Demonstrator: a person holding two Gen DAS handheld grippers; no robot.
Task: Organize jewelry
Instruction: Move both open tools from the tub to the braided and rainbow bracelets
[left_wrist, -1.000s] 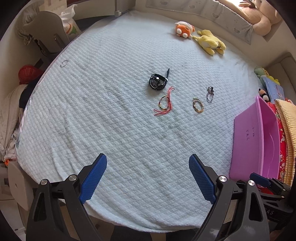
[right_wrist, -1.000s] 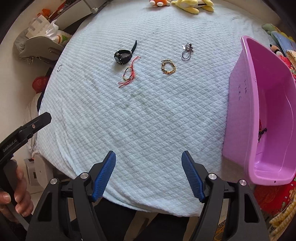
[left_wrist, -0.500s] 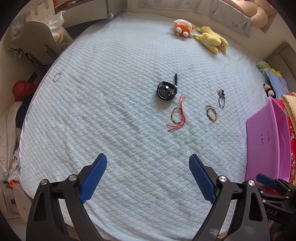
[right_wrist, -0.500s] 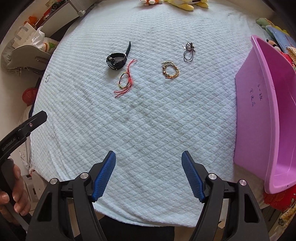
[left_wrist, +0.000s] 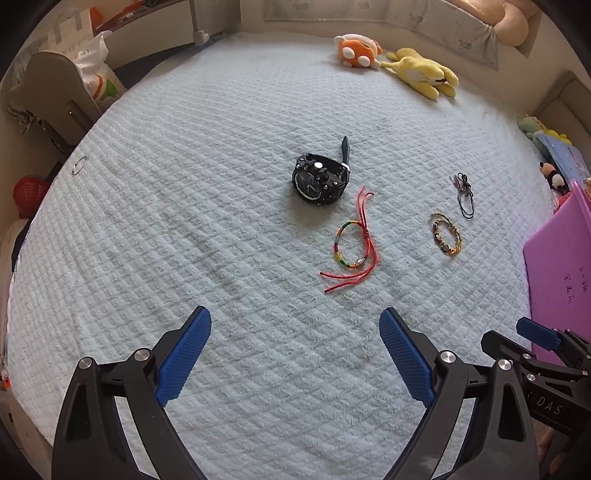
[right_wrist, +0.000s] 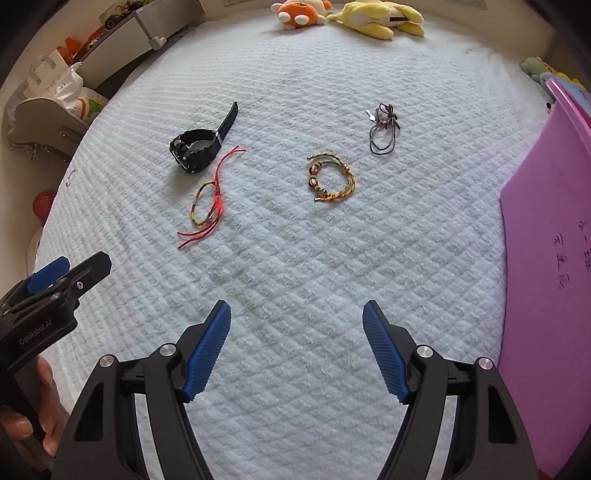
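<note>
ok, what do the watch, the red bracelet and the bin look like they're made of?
Watch: looks like matte black resin or rubber, chunky moulded case and strap, small metal buckle.
Red bracelet: thin cord or thread, limp loose ends, multicoloured woven loop.
Bin: smooth pink plastic, slight sheen, handwriting on its wall.

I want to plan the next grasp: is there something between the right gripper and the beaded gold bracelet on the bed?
Nothing visible. Only bare blanket lies between the open right gripper and the beaded gold bracelet. The red cord bracelet and the watch lie off to the left.
</note>
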